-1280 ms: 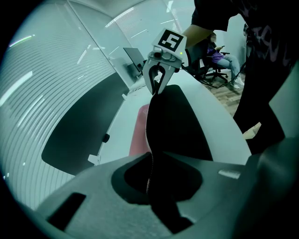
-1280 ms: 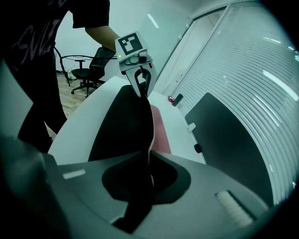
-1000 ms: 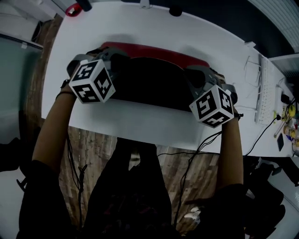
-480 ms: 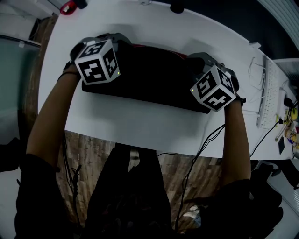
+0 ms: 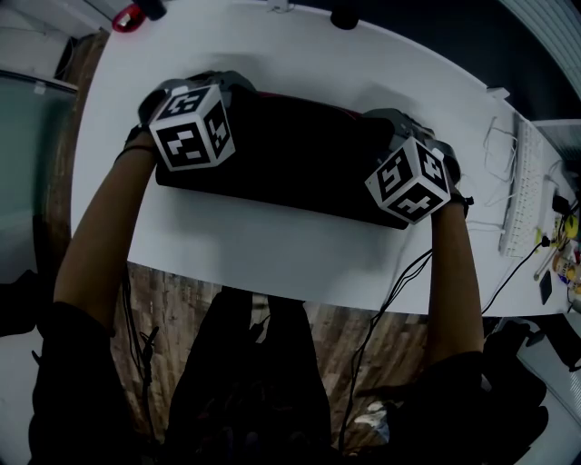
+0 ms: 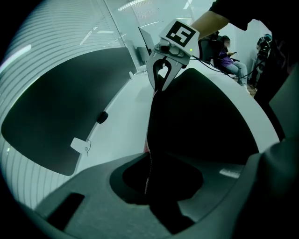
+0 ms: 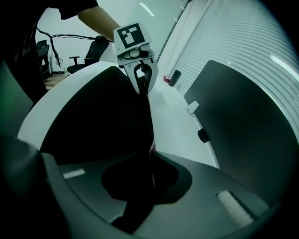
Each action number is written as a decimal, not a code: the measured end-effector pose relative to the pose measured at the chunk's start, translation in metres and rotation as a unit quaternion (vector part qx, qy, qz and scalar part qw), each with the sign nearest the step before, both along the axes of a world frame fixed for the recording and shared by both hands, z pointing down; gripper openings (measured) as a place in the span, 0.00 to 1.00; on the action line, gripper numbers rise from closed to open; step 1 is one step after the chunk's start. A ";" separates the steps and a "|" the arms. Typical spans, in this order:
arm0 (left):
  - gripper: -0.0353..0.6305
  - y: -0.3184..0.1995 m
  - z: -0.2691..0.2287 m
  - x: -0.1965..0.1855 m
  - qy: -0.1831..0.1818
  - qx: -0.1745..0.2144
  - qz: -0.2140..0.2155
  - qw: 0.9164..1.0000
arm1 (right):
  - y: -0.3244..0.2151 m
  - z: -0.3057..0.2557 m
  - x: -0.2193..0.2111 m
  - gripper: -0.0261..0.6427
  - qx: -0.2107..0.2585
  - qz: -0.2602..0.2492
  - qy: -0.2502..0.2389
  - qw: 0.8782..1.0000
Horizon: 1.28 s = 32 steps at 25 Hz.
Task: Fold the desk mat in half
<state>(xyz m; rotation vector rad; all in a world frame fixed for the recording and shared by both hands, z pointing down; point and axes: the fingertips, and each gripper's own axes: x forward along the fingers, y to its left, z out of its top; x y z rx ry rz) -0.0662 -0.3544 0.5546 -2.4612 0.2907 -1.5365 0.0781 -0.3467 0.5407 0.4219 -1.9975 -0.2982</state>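
The desk mat (image 5: pixel 300 159) lies doubled on the white table (image 5: pixel 272 245), black side up. Its top layer reaches the far edge. My left gripper (image 5: pixel 213 86) is at the far left corner and my right gripper (image 5: pixel 392 118) at the far right corner. In the left gripper view the mat's stitched edge (image 6: pixel 148 154) runs straight into my left gripper (image 6: pixel 149 164). A sliver of the red underside (image 7: pixel 152 147) shows where the edge enters my right gripper (image 7: pixel 150 164). Both pairs of jaws have just been opening a little, with the mat's edge still between them.
A white keyboard (image 5: pixel 516 186) and cables lie at the table's right end. A red object (image 5: pixel 127 16) and a black one (image 5: pixel 343 18) sit at the far edge. A dark panel (image 6: pixel 46 107) stands behind the table. A seated person (image 6: pixel 229 51) is in the background.
Both grippers moved away from me and down with the mat's edge. The red strip seen a second ago at the far side is now covered by black mat.
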 end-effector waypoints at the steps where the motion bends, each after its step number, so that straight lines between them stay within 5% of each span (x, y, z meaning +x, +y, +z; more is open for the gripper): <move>1: 0.15 0.000 0.001 0.000 -0.001 0.000 0.000 1.000 | -0.001 0.001 0.000 0.11 0.003 0.000 -0.001 1.000; 12: 0.24 -0.010 -0.001 -0.001 0.013 0.029 -0.027 0.999 | -0.012 0.003 0.006 0.21 0.051 0.031 -0.016 0.998; 21: 0.28 -0.016 -0.005 -0.007 0.012 0.050 -0.062 0.997 | -0.021 -0.010 0.016 0.31 0.064 0.115 -0.072 0.989; 32: 0.26 -0.019 -0.030 -0.016 0.107 0.041 -0.176 0.978 | -0.018 -0.039 0.023 0.27 0.062 0.208 -0.172 0.961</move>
